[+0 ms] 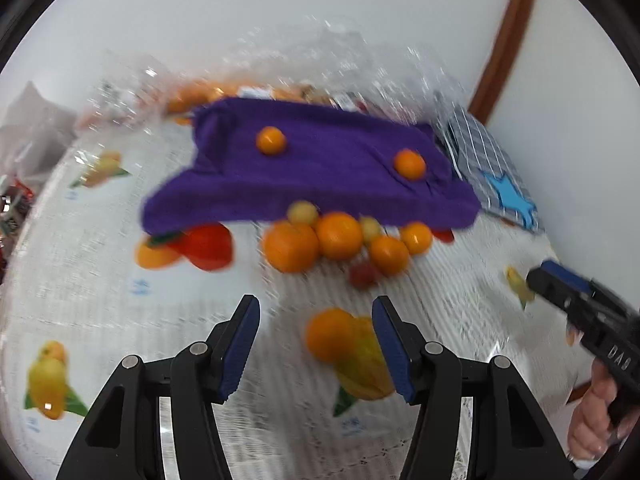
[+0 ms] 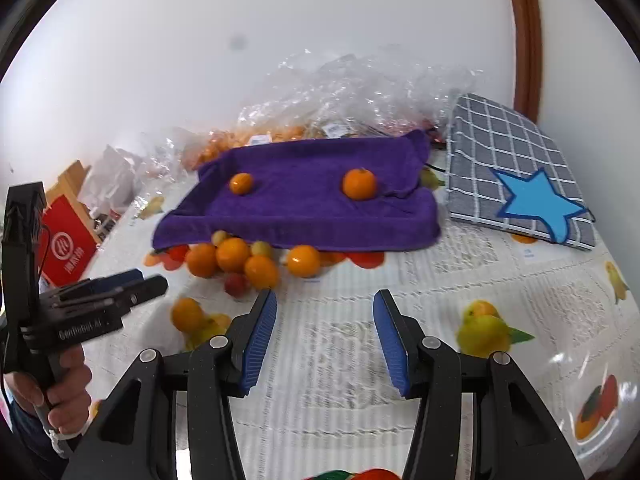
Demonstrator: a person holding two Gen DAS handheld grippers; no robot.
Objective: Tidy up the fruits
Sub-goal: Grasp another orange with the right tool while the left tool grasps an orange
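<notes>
A purple towel lies on the table with two oranges on it, a left orange and a right orange. A pile of loose oranges, small yellow fruits and a red one sits at the towel's front edge. My left gripper is open and empty, just in front of the pile; it also shows in the right wrist view. My right gripper is open and empty, to the right of the pile.
The tablecloth has printed fruit pictures. A grey checked cloth with a blue star lies right of the towel. Crumpled clear plastic bags with more fruit lie behind it. A red box stands at left.
</notes>
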